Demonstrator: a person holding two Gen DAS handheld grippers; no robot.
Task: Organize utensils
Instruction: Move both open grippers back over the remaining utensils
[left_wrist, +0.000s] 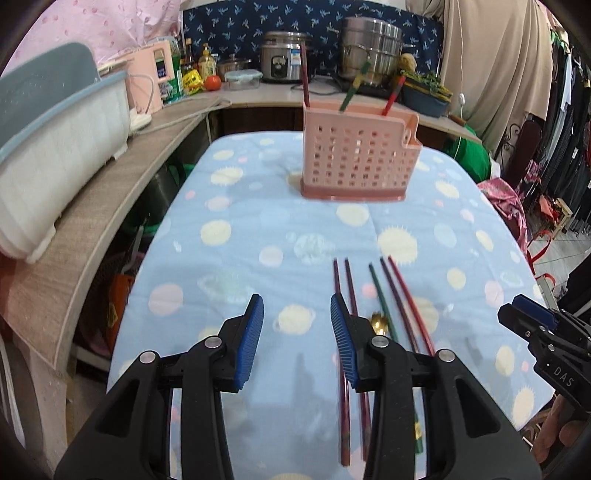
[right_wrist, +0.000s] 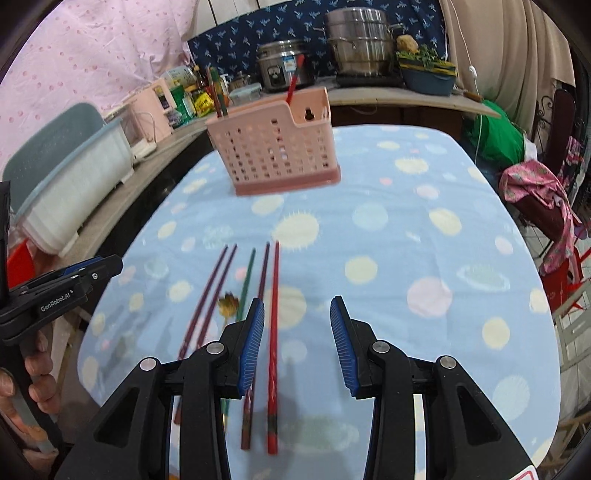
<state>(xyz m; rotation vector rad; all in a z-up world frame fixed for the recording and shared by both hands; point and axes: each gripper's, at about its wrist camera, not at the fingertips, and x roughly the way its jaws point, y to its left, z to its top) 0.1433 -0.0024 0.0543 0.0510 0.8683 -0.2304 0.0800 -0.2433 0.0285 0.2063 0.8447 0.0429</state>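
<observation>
Surface (left_wrist: 258, 221): blue spotted cloth under both claws.
Pink holder (left_wrist: 360, 158): upright, far ahead of both claws, some sticks already inside.
Chopsticks (right_wrist: 273, 332): loose row, lying flat.
Left claw (left_wrist: 297, 341): part open, empty; dark pair under its right finger.
Right claw (right_wrist: 297, 343): part open, empty; red stick just inside its left finger.
Advice: centre one stick between fingers, descend until tips reach cloth, then close.
</observation>
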